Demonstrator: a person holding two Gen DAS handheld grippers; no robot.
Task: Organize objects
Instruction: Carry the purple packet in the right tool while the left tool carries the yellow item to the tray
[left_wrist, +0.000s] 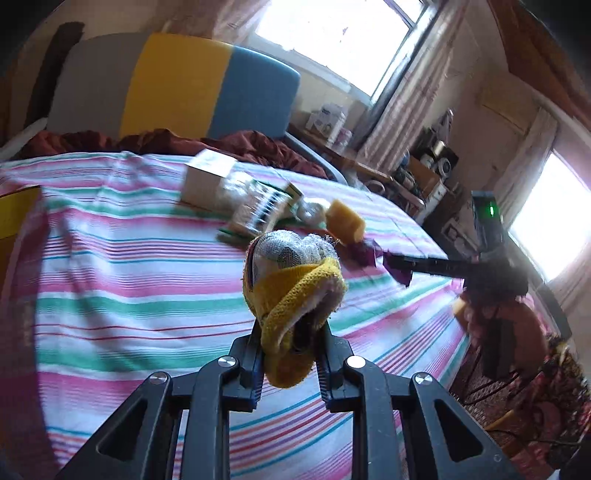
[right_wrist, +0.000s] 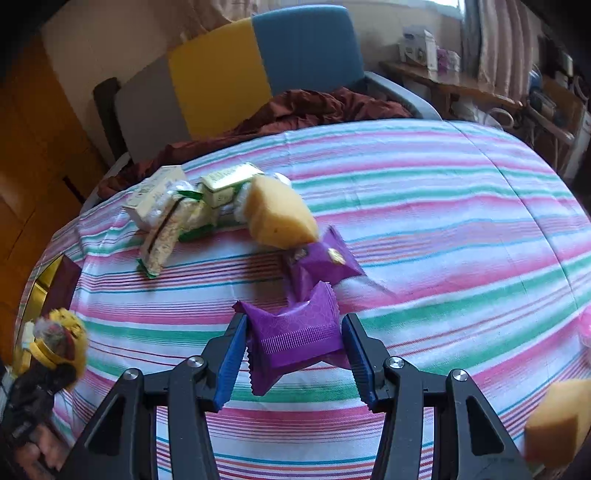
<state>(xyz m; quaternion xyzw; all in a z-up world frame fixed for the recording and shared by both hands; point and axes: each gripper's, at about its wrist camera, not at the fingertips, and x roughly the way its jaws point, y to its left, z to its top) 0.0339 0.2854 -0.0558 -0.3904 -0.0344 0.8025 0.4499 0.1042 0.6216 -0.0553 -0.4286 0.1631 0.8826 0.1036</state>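
Note:
My left gripper (left_wrist: 291, 332) is shut on a yellow knitted cloth (left_wrist: 295, 288) bunched around a grey mesh scrubber (left_wrist: 291, 251), held up above the striped bedsheet (left_wrist: 129, 288). The same bundle (right_wrist: 59, 336) shows at the lower left of the right wrist view. My right gripper (right_wrist: 294, 321) is closed on a purple foil packet (right_wrist: 299, 343), which bulges between the blue pads. A second purple packet (right_wrist: 325, 258) lies just beyond it on the sheet. In the left wrist view the right gripper (left_wrist: 391, 264) reaches in from the right.
A yellow sponge (right_wrist: 277, 218) lies beside cream boxes and wrapped packages (right_wrist: 166, 206) at the far left of the bed. Another sponge (right_wrist: 557, 417) sits at the lower right. A yellow container (left_wrist: 14, 214) stands off the bed's left edge. A maroon blanket (right_wrist: 314, 107) lies by the headboard.

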